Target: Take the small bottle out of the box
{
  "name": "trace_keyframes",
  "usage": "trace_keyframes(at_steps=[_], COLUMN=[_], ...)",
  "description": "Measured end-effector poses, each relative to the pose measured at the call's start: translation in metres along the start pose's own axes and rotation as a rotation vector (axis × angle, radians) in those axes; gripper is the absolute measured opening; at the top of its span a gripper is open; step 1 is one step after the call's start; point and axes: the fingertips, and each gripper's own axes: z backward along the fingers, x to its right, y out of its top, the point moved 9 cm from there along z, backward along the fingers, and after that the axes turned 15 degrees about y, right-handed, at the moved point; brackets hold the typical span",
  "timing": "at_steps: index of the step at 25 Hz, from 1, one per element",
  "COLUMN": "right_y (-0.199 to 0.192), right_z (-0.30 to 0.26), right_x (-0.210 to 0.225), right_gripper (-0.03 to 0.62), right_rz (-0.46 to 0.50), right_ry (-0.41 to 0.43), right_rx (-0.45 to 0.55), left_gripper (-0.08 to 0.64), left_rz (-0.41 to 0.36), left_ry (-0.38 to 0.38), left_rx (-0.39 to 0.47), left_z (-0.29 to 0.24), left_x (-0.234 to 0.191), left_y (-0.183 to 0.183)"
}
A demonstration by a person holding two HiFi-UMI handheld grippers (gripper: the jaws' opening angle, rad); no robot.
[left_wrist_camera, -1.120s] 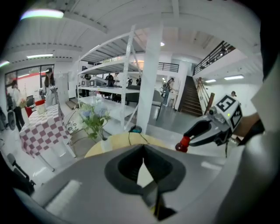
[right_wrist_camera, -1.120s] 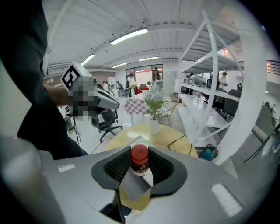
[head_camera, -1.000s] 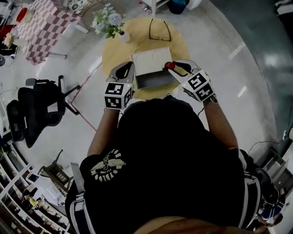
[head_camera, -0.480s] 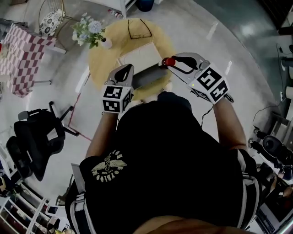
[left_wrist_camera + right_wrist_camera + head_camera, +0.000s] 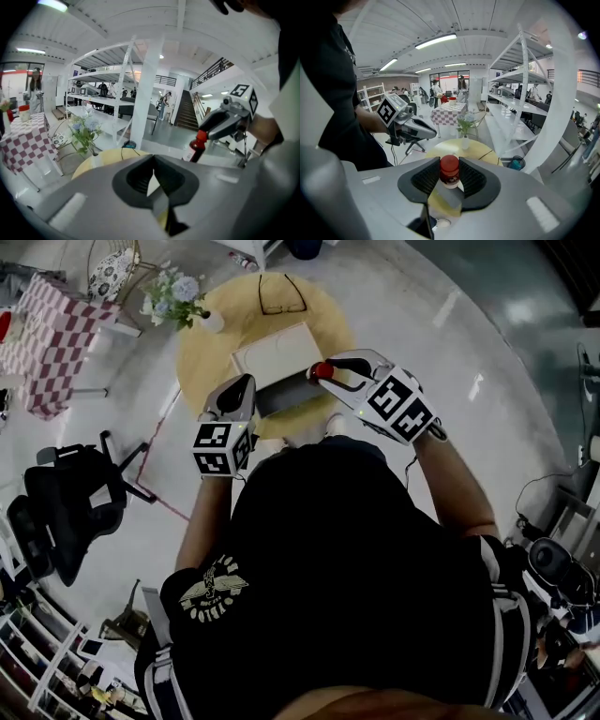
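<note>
Right gripper view: right gripper (image 5: 449, 164) pinches the small red-capped bottle (image 5: 450, 180) by its cap, roughly upright, above the open white cardboard box's (image 5: 278, 351) right edge. Left gripper (image 5: 236, 390), jaws pressed together, sits beside the box's left edge.

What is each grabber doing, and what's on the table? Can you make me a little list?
right gripper: shut on the small bottle, red cap up, held in the air
left gripper: shut, nothing seen in it
box: open, on the round yellow table
also on table: flowers, glasses
</note>
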Motion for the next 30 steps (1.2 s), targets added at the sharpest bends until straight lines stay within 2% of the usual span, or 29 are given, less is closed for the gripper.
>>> trace_keyframes(at_steps=[6,12,16,19,24,30], right_y=[-0.055,-0.117,-0.149,-0.164,-0.173,-0.154], right_z=[-0.047,-0.113,-0.152,-0.177,-0.193,-0.184], right_x=[0.024,0.051,0.067,0.074,0.07,0.054], right_gripper=[0.135,0.135,0.135,0.135,0.137,0.163], right_rz=[0.038,0.077,0.127,0.125,0.107,0.07], right_ry=[0.079,0.164,0.145,0.118,0.098,0.071], right_rx=[-0.084,-0.157,-0.196,-0.189,-0.123,-0.109], left_gripper=[0.0,0.0,0.0,0.0,0.0,0.0], left_rz=[0.055,0.137,0.139,0.164,0.151,0.099], left_ry=[0.131,0.3,0.401,0.449,0.444,0.326], left_rx=[-0.075,-0.139,-0.186,-0.202,-0.207,-0.16], left_z=[0.003,0.027,0.05,0.063,0.064,0.041], left_x=[0.023,0.038,0.047,0.047,0.039,0.013], left_y=[-0.025,-0.045,-0.061,-0.072,-0.079,-0.058])
